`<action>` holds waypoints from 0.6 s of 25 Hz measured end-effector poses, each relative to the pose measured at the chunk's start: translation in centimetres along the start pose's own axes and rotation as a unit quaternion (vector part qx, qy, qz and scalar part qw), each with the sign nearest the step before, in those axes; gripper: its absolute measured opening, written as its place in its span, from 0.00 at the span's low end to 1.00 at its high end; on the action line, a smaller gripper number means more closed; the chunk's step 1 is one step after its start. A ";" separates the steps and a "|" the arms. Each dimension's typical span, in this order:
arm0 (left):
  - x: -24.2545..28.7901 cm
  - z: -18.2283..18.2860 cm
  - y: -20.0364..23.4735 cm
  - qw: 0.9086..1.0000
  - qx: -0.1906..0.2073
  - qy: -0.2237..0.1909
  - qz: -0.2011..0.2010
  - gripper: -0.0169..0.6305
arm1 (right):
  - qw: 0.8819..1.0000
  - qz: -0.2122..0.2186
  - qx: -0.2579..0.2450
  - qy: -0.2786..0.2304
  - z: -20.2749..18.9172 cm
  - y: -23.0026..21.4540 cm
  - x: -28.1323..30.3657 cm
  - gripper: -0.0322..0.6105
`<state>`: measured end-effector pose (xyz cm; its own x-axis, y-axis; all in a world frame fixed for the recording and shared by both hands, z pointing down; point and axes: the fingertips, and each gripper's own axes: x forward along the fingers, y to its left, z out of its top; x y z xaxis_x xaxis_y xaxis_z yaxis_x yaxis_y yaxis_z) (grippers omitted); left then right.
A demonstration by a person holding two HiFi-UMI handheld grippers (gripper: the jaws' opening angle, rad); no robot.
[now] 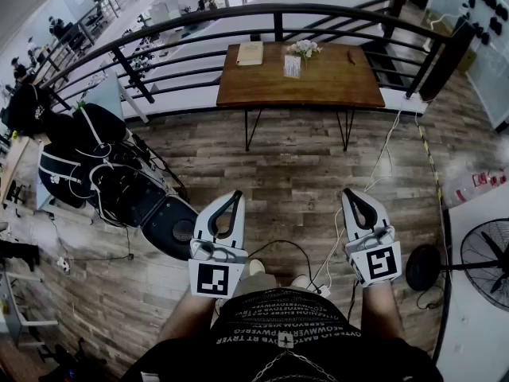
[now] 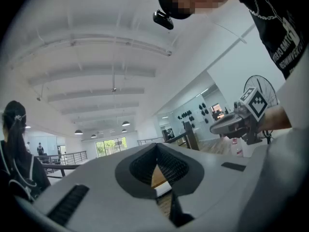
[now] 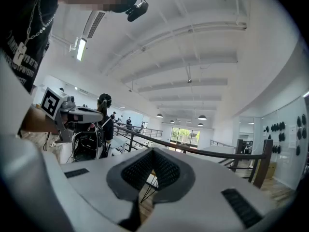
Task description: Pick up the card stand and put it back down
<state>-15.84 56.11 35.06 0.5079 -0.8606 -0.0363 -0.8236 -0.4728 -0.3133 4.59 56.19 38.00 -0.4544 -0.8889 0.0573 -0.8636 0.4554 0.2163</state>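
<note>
1. Card stand (image 1: 292, 66) is upright on the wooden table (image 1: 334, 82) by the railing (image 1: 238, 13). It is just beside a small bunch of flowers (image 1: 304, 48) and near a book (image 1: 250, 52), and nothing is touching it.
2. I hold my left gripper (image 1: 234, 199) and right gripper (image 1: 350, 196) level in front of me over the plank floor (image 1: 294, 165), well apart from the table.
3. In the left gripper view, my left jaws meet at the tips with nothing between them. In the right gripper view, my right jaws are pressed together too, and just as empty.
4. I judge that none of the task is in hand. A stand already lifted and set back would look the same, so I cannot tell which end this is.
5. If it is the start, everything is left to do: close the distance, part one pair of jaws, clamp on the stand, lift it, and set it down again.
</note>
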 end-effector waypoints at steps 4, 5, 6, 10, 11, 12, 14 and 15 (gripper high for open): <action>0.2 -0.8 2.2 1.000 0.006 0.000 0.004 0.06 | 1.000 -0.004 0.005 0.015 -0.5 1.2 1.7 0.05; 0.2 -1.1 2.8 1.000 0.004 -0.002 0.003 0.06 | 1.000 -0.004 0.005 0.020 -0.6 1.6 2.3 0.05; 0.2 -1.5 3.5 1.000 -0.001 -0.003 0.003 0.06 | 1.000 -0.006 0.008 0.023 -0.6 2.1 2.8 0.05; -0.2 -3.2 6.6 1.000 -0.014 -0.004 0.020 0.06 | 0.999 -0.012 0.015 0.038 -0.4 4.1 4.7 0.05; -0.3 -3.6 7.4 0.999 -0.027 -0.005 0.025 0.06 | 0.999 -0.014 0.009 0.044 -0.3 4.5 5.1 0.05; -0.2 -4.0 8.1 0.998 -0.050 -0.009 0.028 0.06 | 0.999 -0.017 0.002 0.050 -0.3 4.8 5.4 0.05; 0.1 -4.8 9.1 0.995 -0.092 -0.017 0.014 0.06 | 0.998 -0.028 -0.004 0.057 -0.1 5.3 6.0 0.05; 0.3 -5.1 9.4 0.995 -0.102 -0.021 0.002 0.06 | 0.998 -0.035 -0.003 0.057 0.1 5.4 6.2 0.05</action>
<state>-24.76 50.46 36.96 0.5111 -0.8560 -0.0772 -0.8575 -0.5017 -0.1139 -2.90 53.12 39.40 -0.3659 -0.9182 0.1516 -0.8907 0.3927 0.2291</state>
